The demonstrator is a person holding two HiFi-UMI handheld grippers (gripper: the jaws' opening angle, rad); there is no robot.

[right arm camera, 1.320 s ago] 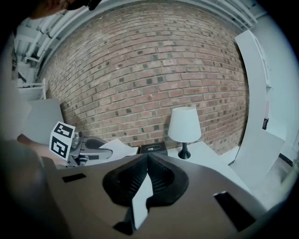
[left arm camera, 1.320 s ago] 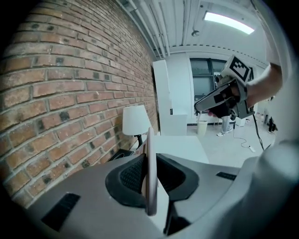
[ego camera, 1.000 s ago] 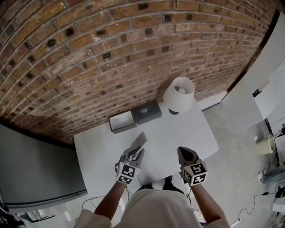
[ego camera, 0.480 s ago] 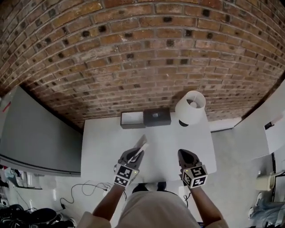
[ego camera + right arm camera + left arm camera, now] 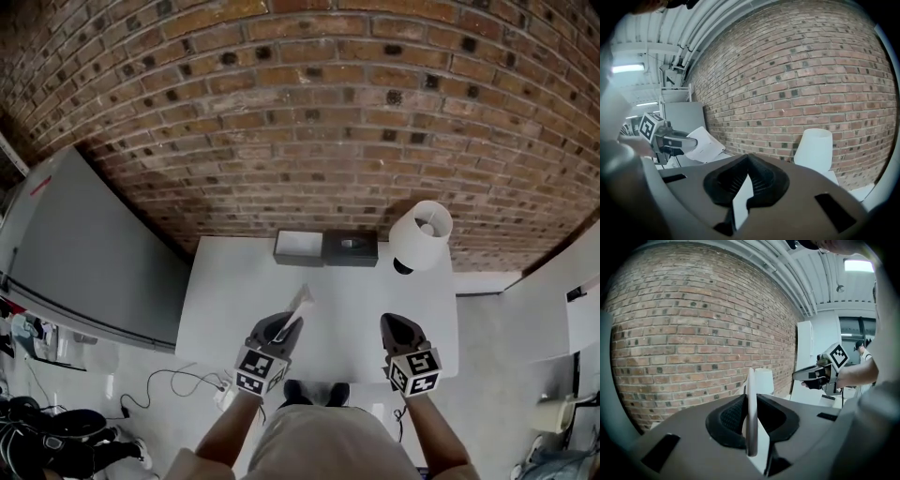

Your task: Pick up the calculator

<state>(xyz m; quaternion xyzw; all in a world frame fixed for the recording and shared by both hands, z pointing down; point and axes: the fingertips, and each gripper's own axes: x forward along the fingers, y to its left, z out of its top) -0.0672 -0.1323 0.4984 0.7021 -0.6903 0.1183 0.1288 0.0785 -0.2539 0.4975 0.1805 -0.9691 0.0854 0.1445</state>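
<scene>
Behind, a red-brown brick wall (image 5: 300, 112) fills the top of the head view, and a large grey flat panel (image 5: 84, 253) stands at the left. The white rectangular table (image 5: 356, 300) lies at centre. At its far edge are a white cone-shaped lampshade (image 5: 421, 234), a dark grey box (image 5: 350, 247) and an open grey box with white inside (image 5: 298, 247), all well apart from the grippers. The thin white flat calculator (image 5: 300, 305) is above the table, pinched edge-on between the jaws of the left gripper (image 5: 286, 323). The right gripper (image 5: 398, 326) has its jaws together on nothing. No writing on the calculator can be read.

Brick wall (image 5: 300, 112) running behind white table (image 5: 225, 300). Lamp (image 5: 420, 234) standing at table's right rear corner. Grey panel (image 5: 84, 253) standing left. Cables (image 5: 183, 380) trailing on pale floor (image 5: 497, 328).
</scene>
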